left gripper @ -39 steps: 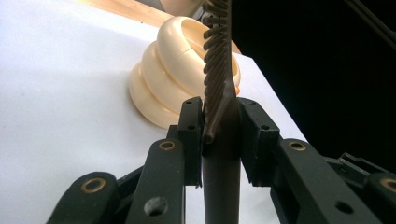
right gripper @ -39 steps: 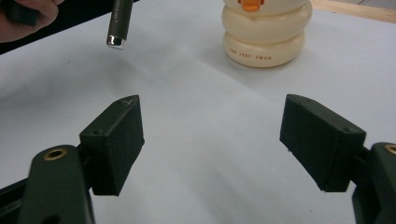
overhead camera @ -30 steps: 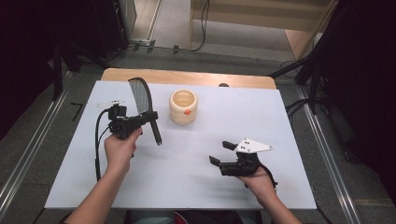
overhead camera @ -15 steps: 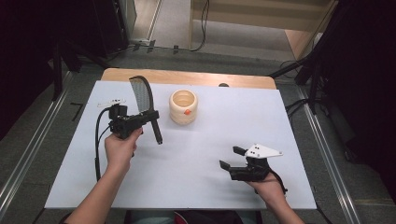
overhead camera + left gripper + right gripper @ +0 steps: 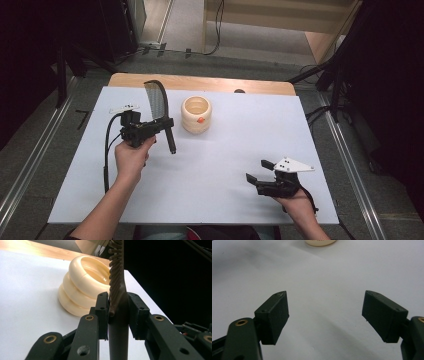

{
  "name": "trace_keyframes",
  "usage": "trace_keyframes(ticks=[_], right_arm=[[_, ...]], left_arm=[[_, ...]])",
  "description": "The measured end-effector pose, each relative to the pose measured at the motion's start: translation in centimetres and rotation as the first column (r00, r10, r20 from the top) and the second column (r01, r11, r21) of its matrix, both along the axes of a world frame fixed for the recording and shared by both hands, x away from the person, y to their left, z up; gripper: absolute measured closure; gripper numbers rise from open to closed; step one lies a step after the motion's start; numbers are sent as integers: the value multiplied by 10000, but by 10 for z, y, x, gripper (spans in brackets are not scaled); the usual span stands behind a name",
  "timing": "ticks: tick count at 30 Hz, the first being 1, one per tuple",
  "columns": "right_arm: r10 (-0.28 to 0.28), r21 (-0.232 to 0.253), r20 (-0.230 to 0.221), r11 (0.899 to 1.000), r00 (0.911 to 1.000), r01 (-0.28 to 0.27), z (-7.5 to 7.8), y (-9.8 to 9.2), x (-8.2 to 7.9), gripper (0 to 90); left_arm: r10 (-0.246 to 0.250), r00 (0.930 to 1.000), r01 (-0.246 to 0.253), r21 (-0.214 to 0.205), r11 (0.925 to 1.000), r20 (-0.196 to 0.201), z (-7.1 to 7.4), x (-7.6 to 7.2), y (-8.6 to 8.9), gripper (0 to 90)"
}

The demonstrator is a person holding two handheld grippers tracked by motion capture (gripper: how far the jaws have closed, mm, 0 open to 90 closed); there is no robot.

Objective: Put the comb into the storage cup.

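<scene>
Your right hand-held gripper (image 5: 256, 171) has pulled back toward you and out to the right over the last second, ending near the bench's (image 5: 235, 150) near edge, well apart from everything else. Its jaws stand wide apart, nothing between them, bare white bench showing in the right gripper view. That reads as the right side clearing out: the work now sits with your left.

Your left hand-held gripper (image 5: 169, 124) hasn't shifted. Its jaws are clamped on the comb (image 5: 158, 100), pads pressing both flat sides right where the teeth end and the handle starts. No change in grip.

Comb look: dark brown to black, long, slightly curved spine, fine close-set teeth. In the high view the toothed part rises up and away from the jaws, the plain round handle hangs down toward you past them. In the left gripper view (image 5: 117, 297) it stands near upright, edge-on, teeth facing left.

Cream ribbed holder (image 5: 196, 115), stacked-ring shape, open top, small orange mark on its side, sits just beyond and to the right of the left jaws. Comb is not yet in it; likely next move is carrying the comb over that opening.
</scene>
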State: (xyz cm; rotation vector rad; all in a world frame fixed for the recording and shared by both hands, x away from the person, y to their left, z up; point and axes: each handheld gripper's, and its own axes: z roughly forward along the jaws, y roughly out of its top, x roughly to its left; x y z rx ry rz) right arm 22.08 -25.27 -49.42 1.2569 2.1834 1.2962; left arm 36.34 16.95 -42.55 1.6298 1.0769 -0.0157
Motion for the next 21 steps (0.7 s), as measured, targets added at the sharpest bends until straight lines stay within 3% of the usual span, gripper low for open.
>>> trace_keyframes(ticks=[21], right_arm=[[-52, -15, -276, 10000, 9996, 51, -3, -4, 0, 196]], left_arm=[[-592, 9972, 598, -107, 9982, 465, 16, 22, -17, 730]])
